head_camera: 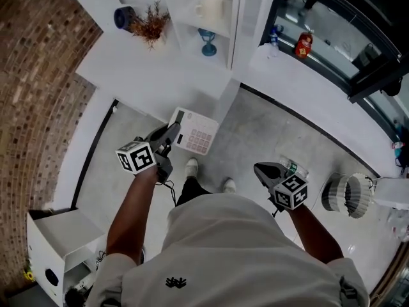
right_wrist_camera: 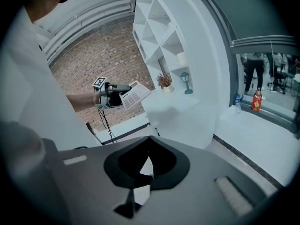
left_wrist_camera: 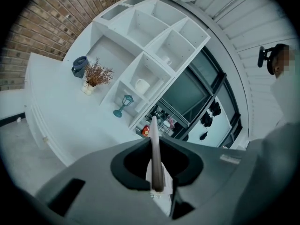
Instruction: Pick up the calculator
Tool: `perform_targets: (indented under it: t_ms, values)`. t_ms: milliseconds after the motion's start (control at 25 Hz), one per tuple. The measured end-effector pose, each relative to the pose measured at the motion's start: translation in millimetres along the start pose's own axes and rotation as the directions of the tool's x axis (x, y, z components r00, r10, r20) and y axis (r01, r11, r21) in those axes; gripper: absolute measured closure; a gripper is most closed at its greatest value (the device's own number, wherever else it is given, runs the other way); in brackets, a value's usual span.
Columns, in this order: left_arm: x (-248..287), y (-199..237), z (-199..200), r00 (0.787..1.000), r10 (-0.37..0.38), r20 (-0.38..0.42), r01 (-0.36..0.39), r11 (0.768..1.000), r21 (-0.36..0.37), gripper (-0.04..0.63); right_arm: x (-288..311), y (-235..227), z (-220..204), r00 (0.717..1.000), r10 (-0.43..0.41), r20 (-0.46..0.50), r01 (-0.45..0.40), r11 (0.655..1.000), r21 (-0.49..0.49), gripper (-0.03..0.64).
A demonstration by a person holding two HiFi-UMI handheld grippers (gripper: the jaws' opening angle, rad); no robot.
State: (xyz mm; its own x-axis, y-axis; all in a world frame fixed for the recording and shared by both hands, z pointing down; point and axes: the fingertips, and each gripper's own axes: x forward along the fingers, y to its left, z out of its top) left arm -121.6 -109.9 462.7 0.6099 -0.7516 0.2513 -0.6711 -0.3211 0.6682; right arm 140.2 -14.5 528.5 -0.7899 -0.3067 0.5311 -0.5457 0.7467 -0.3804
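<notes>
The calculator [head_camera: 199, 133] is white with pale pink keys, and my left gripper [head_camera: 174, 132] is shut on its near edge, holding it in the air above the grey floor in front of the white counter [head_camera: 147, 75]. The left gripper view shows the calculator [left_wrist_camera: 155, 149] edge-on, pinched between the jaws. From the right gripper view, the left gripper [right_wrist_camera: 123, 89] holds the calculator [right_wrist_camera: 136, 93] key side up. My right gripper [head_camera: 261, 168] hangs lower right, over the floor, jaws shut with nothing between them; in its own view the right gripper [right_wrist_camera: 149, 138] has its tips together.
A white shelf unit [head_camera: 220, 18] behind the counter holds a cup [head_camera: 212, 6] and a blue goblet [head_camera: 208, 43]; a dried plant [head_camera: 151, 24] and a dark pot [head_camera: 124, 16] stand on the counter. A white box cabinet [head_camera: 57, 242] is lower left, a ribbed white object [head_camera: 348, 194] right.
</notes>
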Motion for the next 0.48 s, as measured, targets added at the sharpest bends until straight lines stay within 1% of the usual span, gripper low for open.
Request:
perform_targets:
  t_ms: [320,480]
  values:
    - [3.3,-43.4,-32.8,1.0,0.009,-0.021,-0.008,0.999,0.041,0.537,-22.7,-2.2,-23.6,1.0,0.022,-0.005,-0.023,1.0,-0.012,0.604]
    - [6.6,-63.1,-43.3,1.0,-0.002,-0.03,0.003,0.999,0.052,0.537,-32.1,-3.2,-30.3,1.0,0.027,0.007,-0.027,1.0,-0.015,0.604]
